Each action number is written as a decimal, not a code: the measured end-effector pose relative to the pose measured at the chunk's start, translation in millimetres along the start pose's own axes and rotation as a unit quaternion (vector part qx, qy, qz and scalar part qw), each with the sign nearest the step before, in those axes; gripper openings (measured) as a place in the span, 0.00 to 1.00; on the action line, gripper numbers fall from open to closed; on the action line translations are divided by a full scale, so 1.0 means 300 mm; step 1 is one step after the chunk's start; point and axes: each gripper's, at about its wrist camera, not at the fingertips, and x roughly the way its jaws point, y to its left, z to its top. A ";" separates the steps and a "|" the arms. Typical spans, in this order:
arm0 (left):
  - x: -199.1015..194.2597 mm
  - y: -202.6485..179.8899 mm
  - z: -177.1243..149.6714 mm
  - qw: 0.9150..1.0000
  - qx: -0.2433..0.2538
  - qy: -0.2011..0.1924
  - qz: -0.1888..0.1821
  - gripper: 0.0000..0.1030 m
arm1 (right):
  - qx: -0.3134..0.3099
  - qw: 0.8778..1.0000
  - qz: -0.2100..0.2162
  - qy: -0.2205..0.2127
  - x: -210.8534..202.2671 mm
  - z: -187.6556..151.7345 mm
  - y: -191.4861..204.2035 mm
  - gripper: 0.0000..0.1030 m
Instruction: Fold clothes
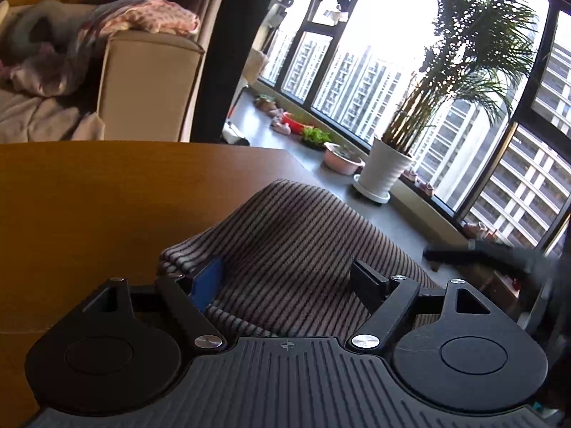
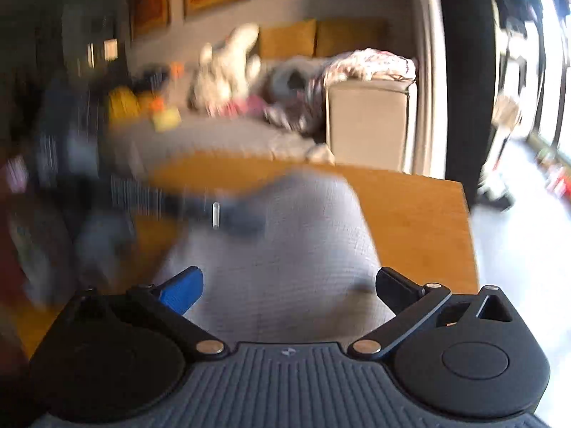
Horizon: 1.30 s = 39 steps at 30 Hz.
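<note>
On the bench [image 1: 89, 196], toward its window-side edge, the striped garment [image 1: 303, 249] is seen mounded up between the spread fingers of the left claw [image 1: 285, 278], which is released and grips nothing. The right claw [image 2: 289, 285] is likewise spread wide over the cloth, though its view is smeared by motion. Should either claw be shut on one layer only, the fold could slide apart.

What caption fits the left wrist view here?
Left gripper, jaws open, straddles a striped garment on the wooden table, facing a potted palm by the window.
</note>
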 end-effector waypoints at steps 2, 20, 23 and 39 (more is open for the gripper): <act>0.000 -0.005 -0.004 1.000 0.003 -0.002 0.000 0.82 | 0.063 0.998 0.028 -0.014 -0.011 0.070 -0.088 1.00; 0.015 0.015 0.009 1.000 0.018 0.010 -0.019 0.91 | 0.162 0.981 0.085 0.072 0.439 0.233 -0.248 0.56; 0.038 -0.005 0.034 0.999 0.028 0.006 -0.014 0.87 | 0.178 0.981 0.030 0.074 0.473 0.170 -0.323 0.60; -0.084 -0.013 -0.062 0.996 -0.073 0.039 -0.016 0.93 | 0.210 0.978 -0.011 0.016 0.183 -0.040 -0.270 1.00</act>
